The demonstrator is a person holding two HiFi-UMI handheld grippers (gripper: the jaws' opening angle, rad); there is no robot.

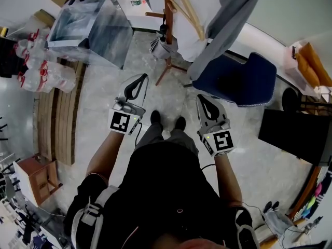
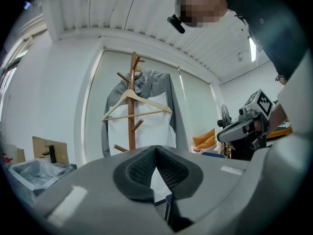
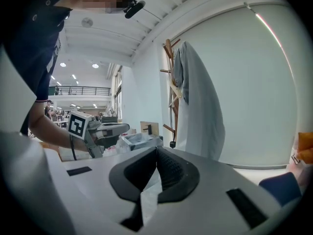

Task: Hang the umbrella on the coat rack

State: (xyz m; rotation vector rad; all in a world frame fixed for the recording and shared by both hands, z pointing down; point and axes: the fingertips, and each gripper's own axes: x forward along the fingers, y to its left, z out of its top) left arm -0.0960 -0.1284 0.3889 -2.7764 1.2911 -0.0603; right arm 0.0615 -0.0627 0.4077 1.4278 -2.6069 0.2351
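The wooden coat rack (image 1: 168, 14) stands ahead of me, with a grey coat (image 1: 228, 19) draped on it. A folded, light striped umbrella (image 1: 162, 45) with a dark handle hangs low against the pole. My left gripper (image 1: 141, 78) and right gripper (image 1: 201, 97) are held side by side well short of the rack, both shut with nothing between the pads. In the left gripper view the rack (image 2: 132, 106) carries a wooden hanger (image 2: 137, 99) above the shut left gripper (image 2: 156, 148). The right gripper view shows the rack (image 3: 172, 97), the coat (image 3: 200, 106) and the shut right gripper (image 3: 157, 149).
A blue armchair (image 1: 244, 79) sits right of the rack's feet. A clear plastic box (image 1: 88, 27) and several water bottles (image 1: 36, 66) are at the left, beside a wooden slatted bench (image 1: 57, 113). A black panel (image 1: 295, 134) lies at the right.
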